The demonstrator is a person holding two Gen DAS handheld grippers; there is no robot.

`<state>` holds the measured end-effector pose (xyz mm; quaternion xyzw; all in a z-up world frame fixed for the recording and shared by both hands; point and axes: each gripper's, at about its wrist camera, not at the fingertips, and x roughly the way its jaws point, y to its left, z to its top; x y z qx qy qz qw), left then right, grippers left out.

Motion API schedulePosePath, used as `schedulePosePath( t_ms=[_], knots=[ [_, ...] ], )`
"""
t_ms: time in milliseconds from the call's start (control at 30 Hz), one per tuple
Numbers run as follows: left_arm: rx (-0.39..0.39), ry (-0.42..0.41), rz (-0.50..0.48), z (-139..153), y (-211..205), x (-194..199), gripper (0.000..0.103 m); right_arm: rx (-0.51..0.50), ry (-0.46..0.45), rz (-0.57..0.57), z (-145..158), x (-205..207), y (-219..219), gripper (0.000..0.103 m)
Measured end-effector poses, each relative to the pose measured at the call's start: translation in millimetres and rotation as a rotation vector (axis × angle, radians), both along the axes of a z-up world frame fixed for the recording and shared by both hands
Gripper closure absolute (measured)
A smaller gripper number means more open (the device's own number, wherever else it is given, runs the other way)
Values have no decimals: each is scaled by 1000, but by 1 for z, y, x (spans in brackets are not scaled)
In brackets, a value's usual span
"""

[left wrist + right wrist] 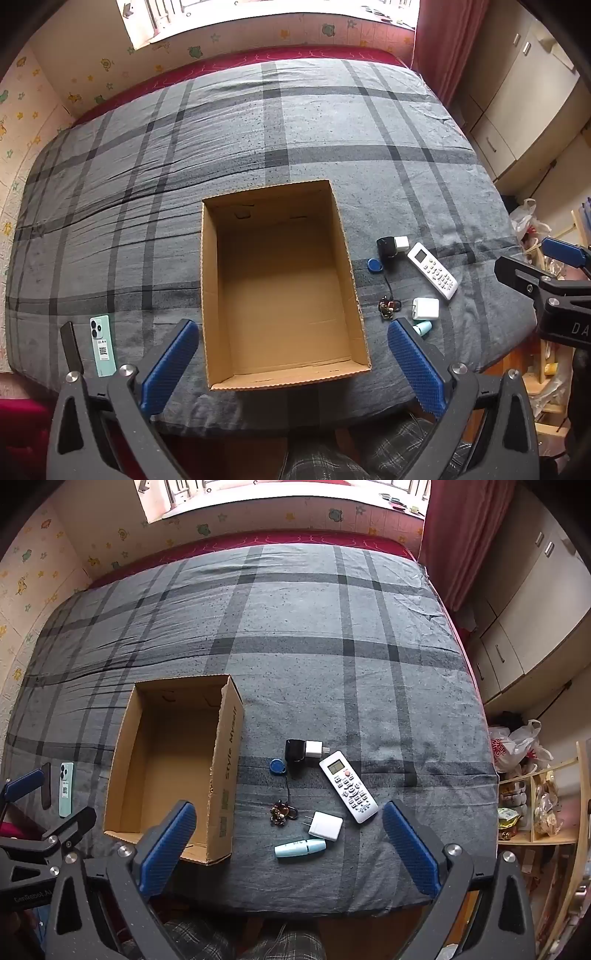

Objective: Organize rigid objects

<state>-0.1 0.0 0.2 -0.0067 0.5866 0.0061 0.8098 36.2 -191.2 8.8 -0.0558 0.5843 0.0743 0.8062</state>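
Note:
An empty open cardboard box (pixel 277 376) (pixel 225 775) sits on the grey plaid bed. Right of it lie a white remote (pixel 348 786) (pixel 432 270), a black and white charger pair (pixel 304 750) (pixel 391 245), a blue round tag (pixel 277 766) (pixel 375 264), a keychain (pixel 281 812) (pixel 388 307), a white plug (pixel 325 825) (pixel 426 308) and a pale blue tube (pixel 300 848) (pixel 423 328). Left of the box lie a mint phone (pixel 101 345) (pixel 65 789) and a black phone (pixel 71 347). My left gripper (pixel 291 362) is open above the box's near edge. My right gripper (pixel 290 845) is open above the tube.
The bed's near edge runs just under both grippers. A window and patterned wall lie beyond the far side. White cabinets (pixel 528 620), a wooden shelf (pixel 535 805) and plastic bags (pixel 517 746) stand to the right of the bed.

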Motion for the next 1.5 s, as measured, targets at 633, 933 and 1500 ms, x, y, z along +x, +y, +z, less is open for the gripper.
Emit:
schedulePosePath(
  t_ms=[633, 933, 1500],
  knots=[
    [4, -13, 4, 5, 2, 1, 0, 2, -6, -4, 6, 0, 1, 0],
    [6, -15, 8, 8, 3, -1, 0, 4, -14, -2, 6, -1, 1, 0],
    [18, -21, -4, 8, 2, 2, 0, 11, -20, -5, 9, -1, 0, 0]
  ],
)
